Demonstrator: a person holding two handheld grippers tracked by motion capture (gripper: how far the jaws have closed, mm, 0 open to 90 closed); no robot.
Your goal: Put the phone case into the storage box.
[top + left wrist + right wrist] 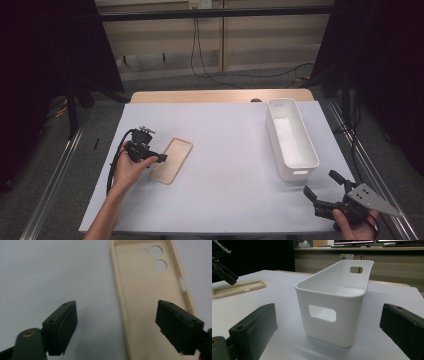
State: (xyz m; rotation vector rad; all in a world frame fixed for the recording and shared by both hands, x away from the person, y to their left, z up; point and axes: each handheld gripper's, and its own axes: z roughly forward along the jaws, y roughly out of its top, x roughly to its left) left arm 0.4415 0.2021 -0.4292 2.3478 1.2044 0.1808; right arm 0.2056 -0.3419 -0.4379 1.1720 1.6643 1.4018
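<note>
Beige soft-plastic phone case [147, 302] lies flat, hollow up, on the white-covered worktop [225, 165], left of centre; long axis slants toward the far right, camera holes at the far end; left gripper [116, 325] fingers spread, one over its edge, pinching nothing; best to straddle the rim squarely before squeezing; right gripper [327, 332] fingers spread, facing the white plastic bin [337, 302].

White bin [332, 305] btwn open jaws, upright
</note>
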